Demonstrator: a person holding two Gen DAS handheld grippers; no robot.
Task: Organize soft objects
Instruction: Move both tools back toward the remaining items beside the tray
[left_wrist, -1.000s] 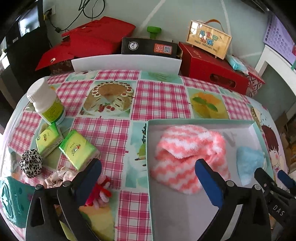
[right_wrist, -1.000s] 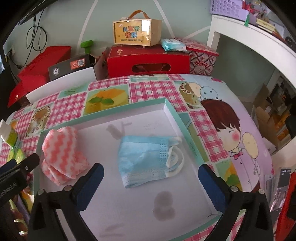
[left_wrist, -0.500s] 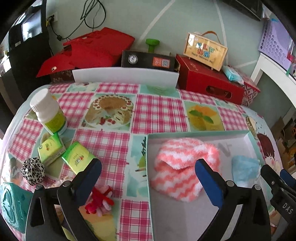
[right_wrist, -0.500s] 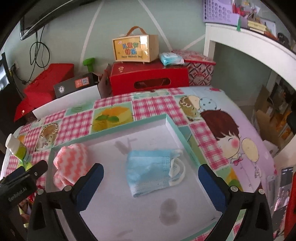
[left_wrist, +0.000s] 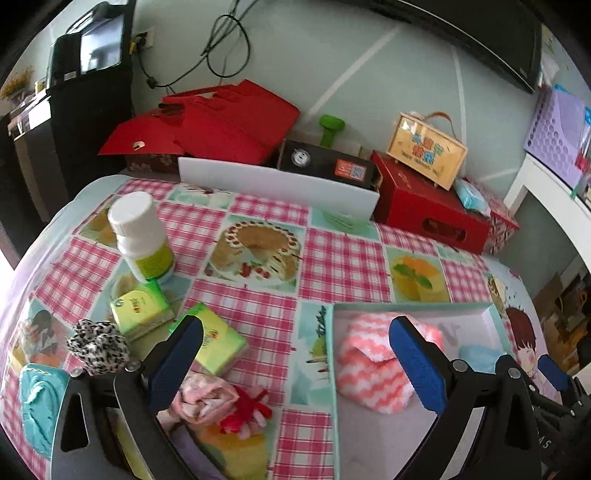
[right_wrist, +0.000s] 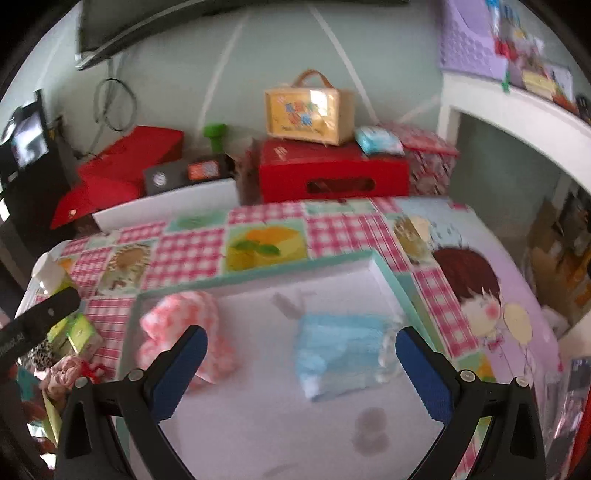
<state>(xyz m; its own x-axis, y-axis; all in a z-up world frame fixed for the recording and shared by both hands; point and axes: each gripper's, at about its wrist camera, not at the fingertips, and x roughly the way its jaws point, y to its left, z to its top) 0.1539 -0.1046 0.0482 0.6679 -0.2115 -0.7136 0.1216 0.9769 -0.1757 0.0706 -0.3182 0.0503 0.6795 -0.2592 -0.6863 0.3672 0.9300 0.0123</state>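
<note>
A shallow teal-rimmed tray (left_wrist: 328, 332) (right_wrist: 384, 269) lies on the table. In it lie a pink-and-white fuzzy sock (left_wrist: 369, 365) (right_wrist: 173, 321) and a blue face mask (right_wrist: 340, 347) (left_wrist: 480, 360). My left gripper (left_wrist: 295, 350) is open and empty above the tray's left edge. Left of the tray lie a pink cloth (left_wrist: 207, 398), a red yarn piece (left_wrist: 247, 406), a leopard scrunchie (left_wrist: 98, 345) and a teal pouch (left_wrist: 37, 402). My right gripper (right_wrist: 301, 363) is open and empty above the tray, between sock and mask.
A white bottle (left_wrist: 142, 236) and two green tissue packs (left_wrist: 142, 308) (left_wrist: 218, 341) stand left of the tray. Red boxes (left_wrist: 428, 206), a black box (left_wrist: 325, 166) and a white board (left_wrist: 277, 186) line the table's far edge. A white shelf (right_wrist: 517, 110) stands right.
Both grippers have drawn back and risen, so more of the table and the wall shows. Both stay open and empty. The sock and mask lie where they were.
</note>
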